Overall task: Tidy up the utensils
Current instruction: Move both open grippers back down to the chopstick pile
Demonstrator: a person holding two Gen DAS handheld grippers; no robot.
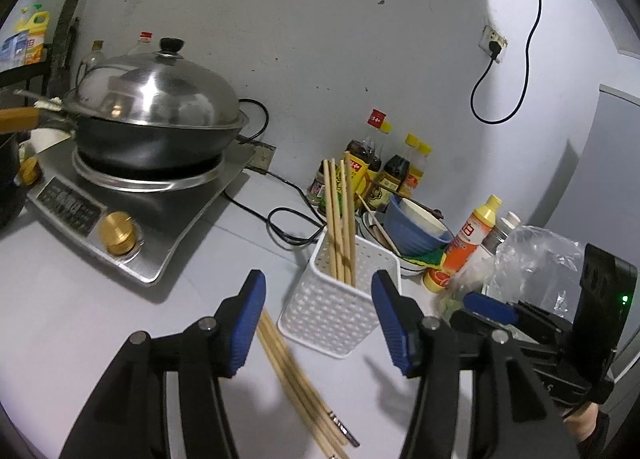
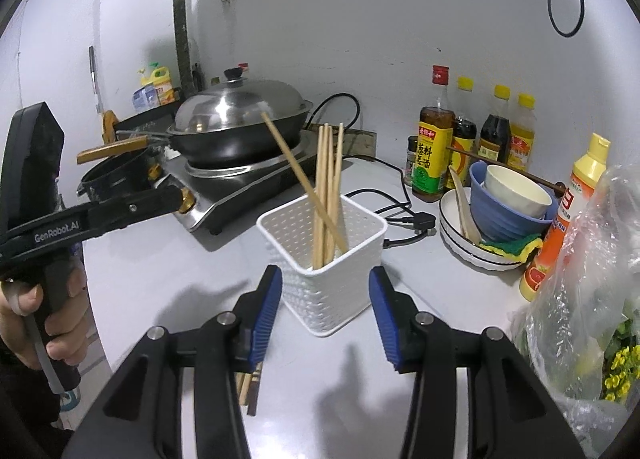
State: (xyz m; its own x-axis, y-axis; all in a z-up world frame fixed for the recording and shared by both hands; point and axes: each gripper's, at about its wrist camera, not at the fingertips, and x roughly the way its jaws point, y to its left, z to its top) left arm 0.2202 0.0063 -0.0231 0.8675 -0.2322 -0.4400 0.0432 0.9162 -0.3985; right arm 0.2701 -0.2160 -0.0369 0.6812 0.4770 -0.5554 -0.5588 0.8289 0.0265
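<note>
White perforated basket (image 2: 324,259), tan chopsticks (image 2: 328,187) inside. Right of basket: blue ribbed bowl (image 2: 504,219), orange bottle, yellow cap (image 2: 576,211). Left: silver lid (image 2: 236,107) on black wok (image 2: 236,147).

A: Where do the utensils stand?

B: A white perforated holder (image 2: 332,259), square and open-topped, sits upright on the grey desk (image 2: 160,267). Several pale wooden chopsticks (image 2: 326,187) stand in it, most nearly vertical, one leaning far to the left above the rim.

A: Any outside it?

B: Yes, a bundle of loose chopsticks (image 1: 296,383) lies flat on the desk just beside the holder.
</note>
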